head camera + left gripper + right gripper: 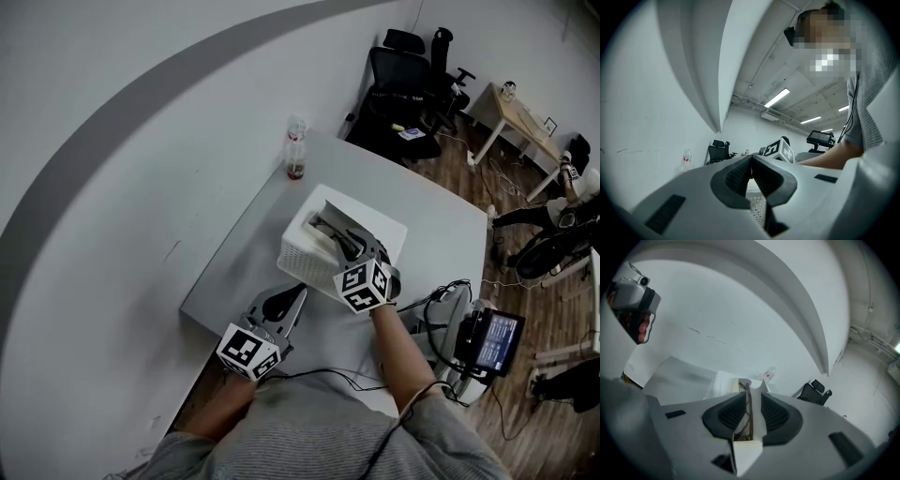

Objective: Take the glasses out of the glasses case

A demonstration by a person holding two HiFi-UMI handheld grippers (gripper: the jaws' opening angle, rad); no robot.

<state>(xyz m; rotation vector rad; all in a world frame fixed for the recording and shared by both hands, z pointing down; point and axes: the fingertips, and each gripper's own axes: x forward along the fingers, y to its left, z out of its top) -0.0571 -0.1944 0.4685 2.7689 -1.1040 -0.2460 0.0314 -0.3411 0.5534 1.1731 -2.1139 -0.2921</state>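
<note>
Right gripper (751, 397) pinches thin dark-framed glasses (749, 414) against their white case (757, 420), so removal looks unfinished; left gripper (751, 160) is clenched and empty.

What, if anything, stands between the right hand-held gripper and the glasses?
Nothing visible does. The right hand-held gripper already has its jaws closed on a thin dark frame, apparently the glasses, above the white basket. The left hand-held gripper is shut and sits apart, near the table's front edge.
</note>
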